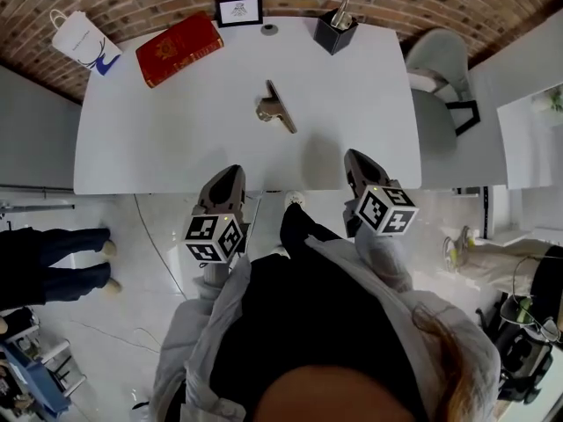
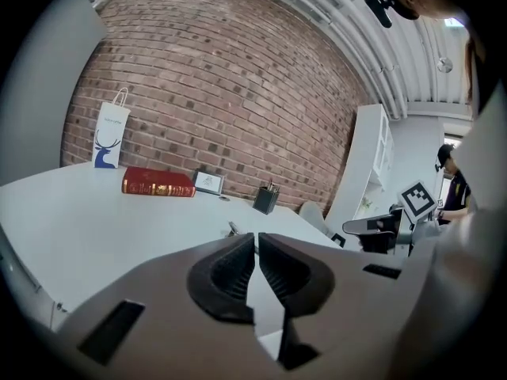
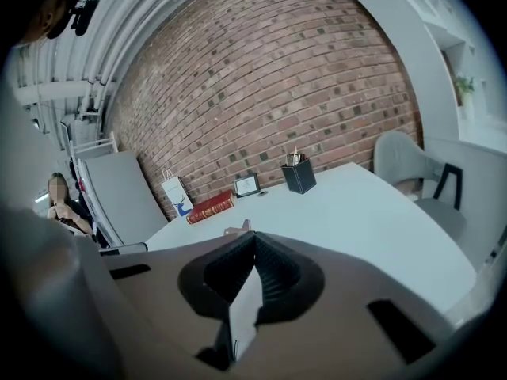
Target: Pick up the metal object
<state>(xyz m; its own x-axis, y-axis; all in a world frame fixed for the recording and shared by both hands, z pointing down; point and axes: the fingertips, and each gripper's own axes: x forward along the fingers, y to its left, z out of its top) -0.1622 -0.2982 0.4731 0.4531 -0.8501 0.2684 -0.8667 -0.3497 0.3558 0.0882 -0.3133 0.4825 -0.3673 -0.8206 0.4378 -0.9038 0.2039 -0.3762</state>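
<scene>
The metal object (image 1: 275,108) is a slim clip-like piece that lies alone near the middle of the white table (image 1: 158,139). Both grippers hover at the table's near edge, well short of it. My left gripper (image 1: 230,176) is shut with nothing between its fingers, and the metal object (image 2: 232,229) peeks just over its left jaw. My right gripper (image 1: 356,158) also has its tips together and holds nothing. In the right gripper view the metal object (image 3: 238,229) shows just above the jaws.
Along the far edge stand a red book (image 1: 179,47), a small picture frame (image 1: 239,10), a black pen holder (image 1: 335,29) and a white paper bag (image 1: 81,40). A grey chair (image 1: 440,86) is at the table's right. A person's legs (image 1: 53,258) are on the floor at left.
</scene>
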